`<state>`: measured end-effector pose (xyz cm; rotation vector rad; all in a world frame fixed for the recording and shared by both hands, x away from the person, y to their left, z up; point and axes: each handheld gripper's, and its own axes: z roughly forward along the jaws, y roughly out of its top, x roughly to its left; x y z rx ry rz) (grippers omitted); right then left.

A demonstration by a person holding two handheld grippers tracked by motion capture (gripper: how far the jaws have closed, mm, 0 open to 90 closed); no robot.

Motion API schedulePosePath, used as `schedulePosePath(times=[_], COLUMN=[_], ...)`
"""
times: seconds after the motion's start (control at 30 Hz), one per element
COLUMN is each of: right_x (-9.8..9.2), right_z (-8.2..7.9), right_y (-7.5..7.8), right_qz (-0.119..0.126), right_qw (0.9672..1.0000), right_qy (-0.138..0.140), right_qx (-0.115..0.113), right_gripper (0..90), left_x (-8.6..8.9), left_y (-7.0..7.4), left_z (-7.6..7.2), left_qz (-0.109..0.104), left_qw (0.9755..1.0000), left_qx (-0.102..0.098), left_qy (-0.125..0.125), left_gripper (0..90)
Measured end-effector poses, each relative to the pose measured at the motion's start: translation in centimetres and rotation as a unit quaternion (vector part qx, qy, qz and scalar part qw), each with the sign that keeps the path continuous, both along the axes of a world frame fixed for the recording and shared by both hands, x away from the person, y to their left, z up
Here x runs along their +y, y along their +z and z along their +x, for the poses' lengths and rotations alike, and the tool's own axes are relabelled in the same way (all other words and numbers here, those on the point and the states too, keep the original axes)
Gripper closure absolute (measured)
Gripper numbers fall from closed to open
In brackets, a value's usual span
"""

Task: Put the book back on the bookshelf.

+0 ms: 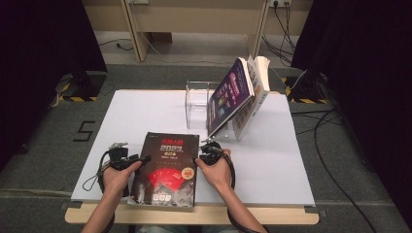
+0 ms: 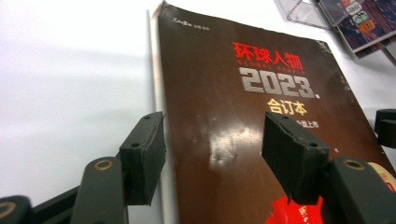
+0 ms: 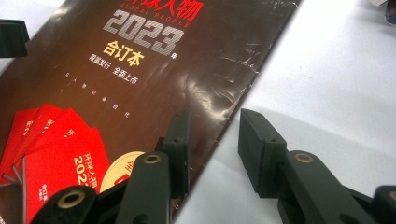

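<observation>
Dark-brown glossy thick softcover magazine volume (image 1: 166,167) is lying flat on white tabletop (image 1: 282,160), each long edge sitting between released fingers: left gripper (image 2: 212,151), right gripper (image 3: 214,149). Advice: close both evenly, lifting level.

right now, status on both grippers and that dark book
Left gripper open, jaws astride the dark book's left edge. Right gripper open, astride its right edge. Book flat on the table, not gripped. Nothing in the way.
</observation>
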<state>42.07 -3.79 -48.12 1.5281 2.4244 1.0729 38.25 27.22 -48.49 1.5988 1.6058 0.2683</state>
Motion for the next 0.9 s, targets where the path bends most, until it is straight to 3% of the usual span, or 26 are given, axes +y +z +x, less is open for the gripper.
schedulePosePath(times=[0.33, 0.4, 0.5, 0.57, 0.67, 0.73, 0.8, 0.9], right_x=[0.3, 0.3, 0.5, 0.4, 0.4, 0.3, 0.3, 0.3], right_z=[0.1, 0.1, 0.0, 0.0, 0.0, 0.0, 0.0, 0.1], right_y=[0.0, -0.1, -0.1, -0.1, -0.2, -0.2, -0.2, -0.2], right_qz=[-0.004, -0.004, -0.005, -0.003, -0.002, -0.001, 0.0, -0.002], right_qw=[1.0, 0.9999, 0.9999, 1.0, 1.0, 0.9999, 0.9999, 0.9999], right_qy=[0.004, 0.007, 0.005, 0.003, 0.004, 0.006, 0.006, 0.008], right_qx=[-0.003, -0.007, -0.008, -0.006, -0.008, -0.01, -0.009, -0.01], right_gripper=[64.3, 64.1, 64.0, 64.0, 64.1, 64.2, 64.2, 64.2], left_x=[-0.2, -0.6, -1.4, -1.7, -1.6, -1.5, -1.3, -1.2], left_y=[-0.4, -0.5, -0.7, -0.8, -0.6, -0.3, -0.1, 0.2], left_z=[0.0, 0.0, -0.1, -0.1, -0.1, -0.2, -0.2, -0.3], left_qz=[-0.017, -0.043, -0.053, -0.069, -0.063, -0.031, -0.024, 0.025], left_qw=[0.9998, 0.999, 0.9984, 0.9973, 0.9978, 0.9994, 0.9996, 0.9996], left_qx=[0.003, 0.01, 0.008, 0.017, 0.019, 0.013, 0.013, 0.005], left_qy=[-0.002, -0.009, -0.018, -0.02, -0.013, -0.007, -0.001, 0.013], left_gripper=[38.4, 40.7, 43.6, 45.4, 47.2, 45.5, 43.2, 39.8])
